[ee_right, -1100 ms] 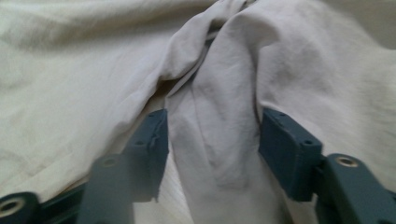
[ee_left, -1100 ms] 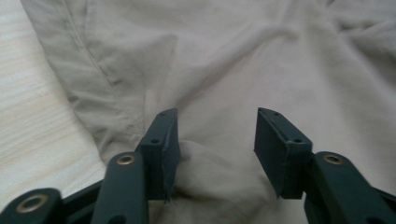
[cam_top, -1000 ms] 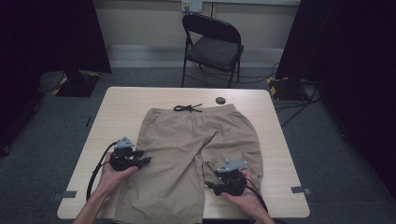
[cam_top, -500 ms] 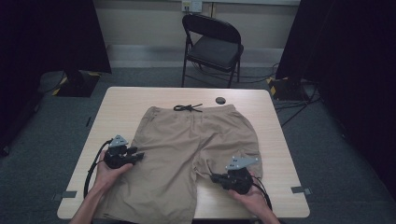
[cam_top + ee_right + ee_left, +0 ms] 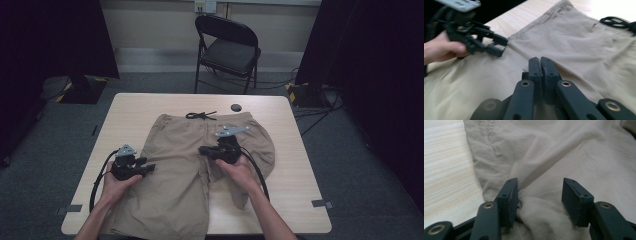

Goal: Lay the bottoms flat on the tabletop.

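Shorts [image 5: 185,165], khaki, lie flat on table [image 5: 295,150], waistband toward the far edge, black drawstring [image 5: 201,115] knotted just past the waistband. Left leg runs to the near edge; right leg is pulled up and folded over toward the middle, its cloth bunched under the right hand.

Chair [image 5: 227,50], black, folding, stands on the floor beyond the far edge of the table.

Right gripper [image 5: 202,150] sits over the middle of the shorts, below the waistband, pointing toward the person's left. In the right gripper view its jaws are pressed together, pads meeting [image 5: 540,72]; a thin edge of cloth seems pinched between them, though blur makes this hard to confirm.

Left gripper [image 5: 149,169] rests at the outer seam of the left leg. In the left gripper view its jaws stand apart [image 5: 540,200], having just been opening; a fold of cloth with a small rivet lies between them, touching the left pad, clear of the right.

Small dark disc [image 5: 236,107] lies on the table near the far edge, apart from the shorts.
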`<state>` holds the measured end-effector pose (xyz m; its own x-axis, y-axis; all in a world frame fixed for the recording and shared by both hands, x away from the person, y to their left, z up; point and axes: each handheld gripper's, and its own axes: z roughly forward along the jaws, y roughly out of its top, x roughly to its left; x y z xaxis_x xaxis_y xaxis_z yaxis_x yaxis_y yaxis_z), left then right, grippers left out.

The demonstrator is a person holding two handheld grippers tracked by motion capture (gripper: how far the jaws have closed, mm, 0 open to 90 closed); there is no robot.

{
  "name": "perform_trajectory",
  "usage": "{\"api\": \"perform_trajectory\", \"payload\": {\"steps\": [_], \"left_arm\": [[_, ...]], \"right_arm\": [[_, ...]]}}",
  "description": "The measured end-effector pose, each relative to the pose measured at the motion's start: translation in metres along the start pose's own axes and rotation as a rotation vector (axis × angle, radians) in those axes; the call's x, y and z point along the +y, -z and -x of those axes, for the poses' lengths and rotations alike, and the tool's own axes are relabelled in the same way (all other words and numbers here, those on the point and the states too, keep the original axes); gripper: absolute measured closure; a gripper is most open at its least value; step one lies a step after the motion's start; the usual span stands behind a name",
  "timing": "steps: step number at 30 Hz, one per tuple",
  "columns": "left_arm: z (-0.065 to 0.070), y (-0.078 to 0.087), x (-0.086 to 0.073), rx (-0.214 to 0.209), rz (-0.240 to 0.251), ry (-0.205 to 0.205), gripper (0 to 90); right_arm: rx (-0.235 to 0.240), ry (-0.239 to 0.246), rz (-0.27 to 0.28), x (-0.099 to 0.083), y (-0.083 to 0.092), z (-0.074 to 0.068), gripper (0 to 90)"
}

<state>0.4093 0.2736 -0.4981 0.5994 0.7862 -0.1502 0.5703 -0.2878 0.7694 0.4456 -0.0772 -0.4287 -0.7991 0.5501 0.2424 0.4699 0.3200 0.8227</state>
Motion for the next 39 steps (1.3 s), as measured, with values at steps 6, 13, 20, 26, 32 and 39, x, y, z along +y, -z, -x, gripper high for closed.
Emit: {"api": "perform_trajectory", "payload": {"steps": [6, 13, 20, 26, 32, 39], "left_arm": [[0.001, 0.008, 0.001, 0.009, 0.012, 0.031, 41.6], [0.012, 0.027, 0.012, -0.009, 0.102, 0.057, 41.9], [0.048, 0.025, 0.034, -0.135, 0.114, -0.009, 51.2], [0.088, 0.007, 0.061, -0.275, 0.08, -0.091, 58.7], [0.127, -0.025, 0.077, -0.396, 0.059, -0.107, 56.7], [0.157, -0.074, 0.068, -0.391, -0.033, -0.131, 45.1]], "right_arm": [[-0.037, -0.004, -0.088, -0.007, -0.038, 0.006, 69.8], [-0.051, 0.023, -0.025, -0.017, 0.016, -0.011, 61.4], [-0.068, -0.004, -0.023, -0.064, 0.082, -0.02, 78.0], [-0.093, -0.033, -0.095, -0.106, 0.106, -0.028, 78.4], [-0.12, -0.037, -0.132, -0.129, 0.101, -0.026, 56.1], [-0.16, 0.012, -0.163, -0.131, 0.091, -0.025, 85.2]]}}
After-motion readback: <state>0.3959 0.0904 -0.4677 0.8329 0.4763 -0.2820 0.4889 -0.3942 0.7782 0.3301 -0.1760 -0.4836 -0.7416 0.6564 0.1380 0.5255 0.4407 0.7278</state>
